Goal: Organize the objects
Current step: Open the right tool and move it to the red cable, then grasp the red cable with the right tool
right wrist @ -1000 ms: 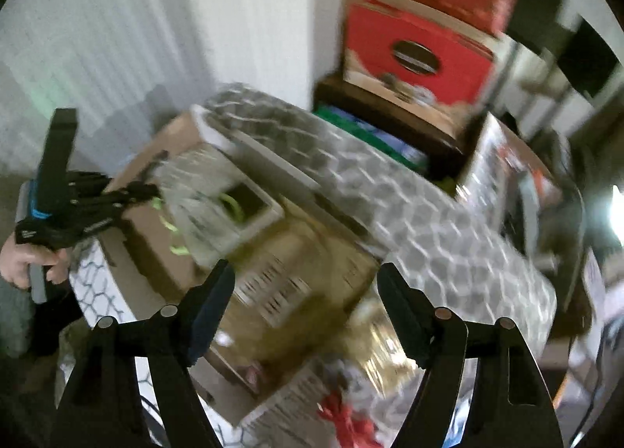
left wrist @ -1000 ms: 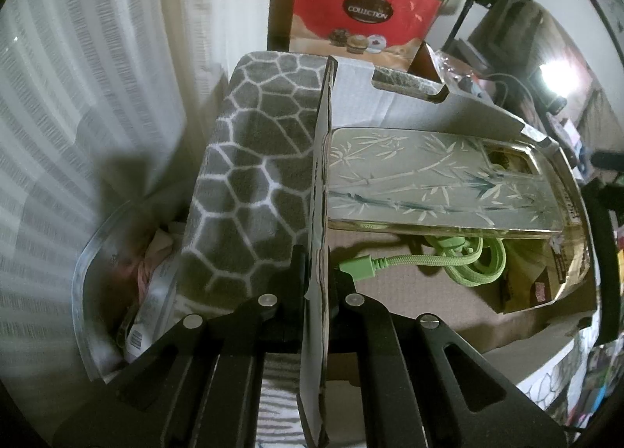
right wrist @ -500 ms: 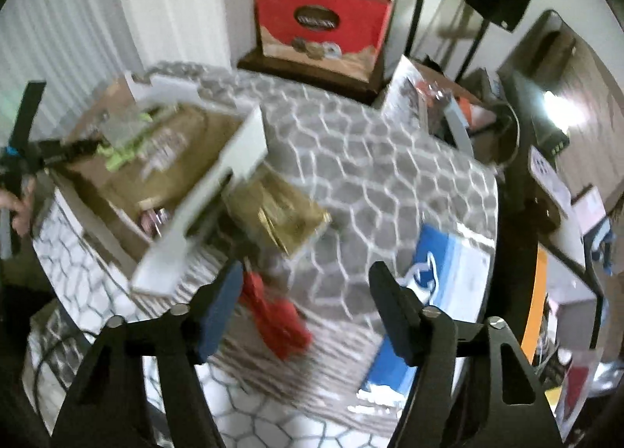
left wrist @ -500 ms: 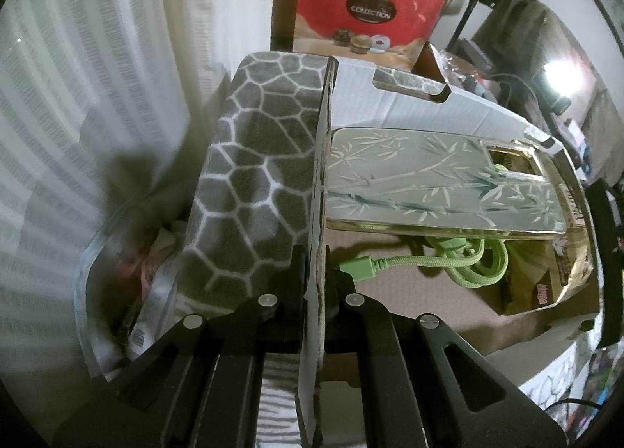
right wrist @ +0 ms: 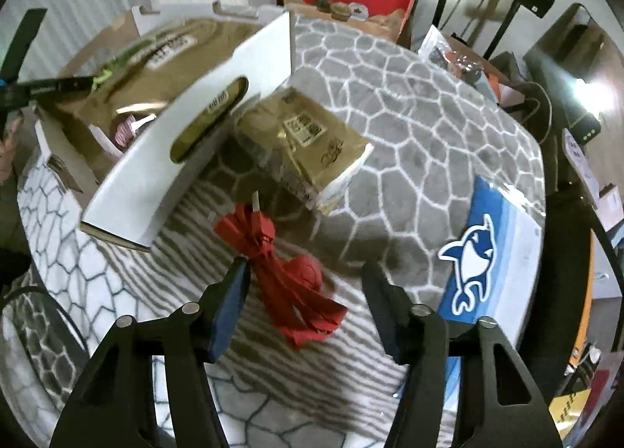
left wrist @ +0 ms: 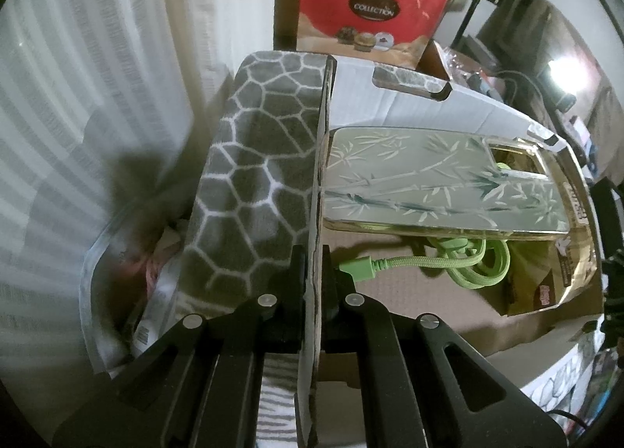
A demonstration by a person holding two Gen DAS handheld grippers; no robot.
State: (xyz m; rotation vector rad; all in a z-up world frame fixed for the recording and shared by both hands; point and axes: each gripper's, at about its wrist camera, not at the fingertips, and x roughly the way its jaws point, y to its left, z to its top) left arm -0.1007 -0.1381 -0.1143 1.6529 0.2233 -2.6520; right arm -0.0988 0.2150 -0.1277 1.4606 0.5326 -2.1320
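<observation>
right hand-held gripper (right wrist: 302, 292) first: it hangs low in the frame over the red cable bundle (right wrist: 280, 272), jaws about half spread and closing, the bundle lying between them but no pad pressing on it yet. by my reading this is the pick. to do it well, centre the jaws over the thick knotted middle, not the loose flat tail at the lower right, and let both pads meet it together so the floppy strands don't squirt out sideways. the metal plug sticks up at the top of the bundle, so keep clear of that.

outward from there: a glossy gold packet (right wrist: 308, 147) with printed labels lies just above the cable, crinkly and reflective. at the right edge sits a blue and white pouch with an orca (right wrist: 487, 253). everything rests on a soft grey fleece blanket (right wrist: 409, 104) with a pale honeycomb pattern, covering the worktop.

over to the left hand-held gripper (left wrist: 314, 276), bottom centre of its view: clamped tight on the thin wall of the white cardboard box (left wrist: 409, 104), steadying it. inside the box, a stiff clear phone case with bamboo print (left wrist: 436, 190) leans above a braided lime-green cable (left wrist: 460, 264), on the brown corrugated floor. that box, upper left in the right view, looks like the red cable's destination.
</observation>
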